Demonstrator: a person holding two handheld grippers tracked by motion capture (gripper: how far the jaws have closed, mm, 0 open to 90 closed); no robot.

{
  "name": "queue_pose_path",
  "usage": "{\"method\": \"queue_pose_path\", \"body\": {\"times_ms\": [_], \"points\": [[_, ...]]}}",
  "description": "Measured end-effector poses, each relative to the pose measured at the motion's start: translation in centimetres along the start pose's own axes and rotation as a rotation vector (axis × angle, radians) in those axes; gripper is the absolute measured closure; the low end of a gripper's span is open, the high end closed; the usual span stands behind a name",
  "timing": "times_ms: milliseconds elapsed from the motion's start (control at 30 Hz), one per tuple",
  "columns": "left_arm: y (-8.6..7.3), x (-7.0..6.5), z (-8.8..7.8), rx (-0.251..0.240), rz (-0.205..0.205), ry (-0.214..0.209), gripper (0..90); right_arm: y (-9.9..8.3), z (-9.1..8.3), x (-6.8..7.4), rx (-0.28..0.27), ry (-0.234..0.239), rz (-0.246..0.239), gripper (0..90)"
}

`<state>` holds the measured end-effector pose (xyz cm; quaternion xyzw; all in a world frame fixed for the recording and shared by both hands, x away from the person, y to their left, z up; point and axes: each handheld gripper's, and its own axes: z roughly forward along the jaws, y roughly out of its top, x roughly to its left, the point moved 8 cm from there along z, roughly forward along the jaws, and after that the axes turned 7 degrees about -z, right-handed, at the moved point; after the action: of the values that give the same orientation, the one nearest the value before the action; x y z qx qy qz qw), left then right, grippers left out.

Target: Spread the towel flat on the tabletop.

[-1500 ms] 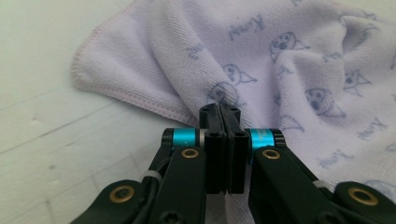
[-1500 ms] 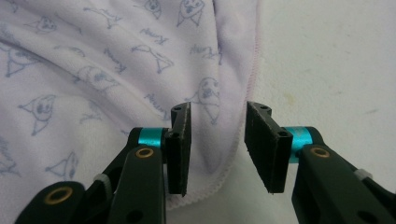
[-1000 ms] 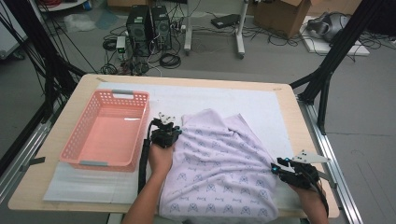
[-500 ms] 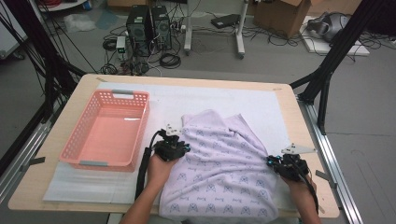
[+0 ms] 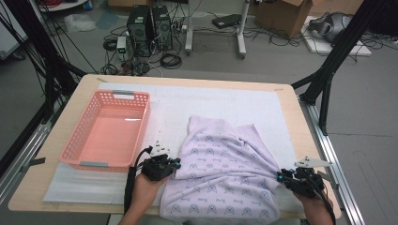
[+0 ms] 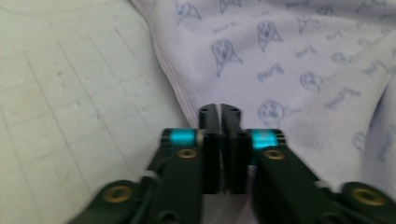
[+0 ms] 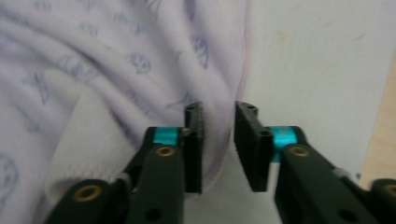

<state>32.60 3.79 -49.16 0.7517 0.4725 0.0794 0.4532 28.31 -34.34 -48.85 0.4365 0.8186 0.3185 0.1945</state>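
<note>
A lilac cloth [image 5: 225, 168] printed with small blue dog faces lies rumpled on the white mat, reaching to the table's near edge. My left gripper [image 5: 175, 162] is at the cloth's left hem. In the left gripper view, the left gripper [image 6: 219, 110] has its jaws almost together. They have just been opening slightly, with the cloth [image 6: 289, 60] hem in the thin slit between them. My right gripper [image 5: 280, 176] is at the cloth's right edge. In the right gripper view, the right gripper [image 7: 218, 110] has just been opening. A fold of cloth [image 7: 93, 60] runs loosely between its parted jaws.
A pink plastic basket [image 5: 112, 95] stands empty on the left of the white mat [image 5: 225, 105]. The wooden table [image 5: 70, 110] ends just right of my right hand. Black frame legs, computers and cables stand on the floor beyond the far edge.
My left gripper has moved toward the table's near edge along the cloth's left hem. The right gripper stays at about the same spot on the right edge.
</note>
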Motion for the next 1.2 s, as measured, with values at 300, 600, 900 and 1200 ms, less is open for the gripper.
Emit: {"method": "queue_pose_path", "body": {"times_ms": [300, 600, 900, 1200], "points": [[2.6, 1.2, 2.9, -0.046, -0.029, -0.008, 54.7, 2.4, 1.3, -1.8, -0.132, 0.021, 0.014, 59.2], [3.0, 0.9, 4.8, -0.010, 0.015, 0.077, 57.0, 5.1, 5.6, -2.4, -0.085, 0.014, -0.015, 59.2], [2.2, 0.4, 3.5, 0.052, 0.093, 0.126, 86.8, 4.5, 5.7, -2.8, -0.018, -0.054, 0.000, 87.6], [1.0, -0.3, 0.5, 0.009, 0.030, 0.002, 74.7, 2.0, 2.5, -3.3, -0.054, 0.003, 0.085, 85.3]]}}
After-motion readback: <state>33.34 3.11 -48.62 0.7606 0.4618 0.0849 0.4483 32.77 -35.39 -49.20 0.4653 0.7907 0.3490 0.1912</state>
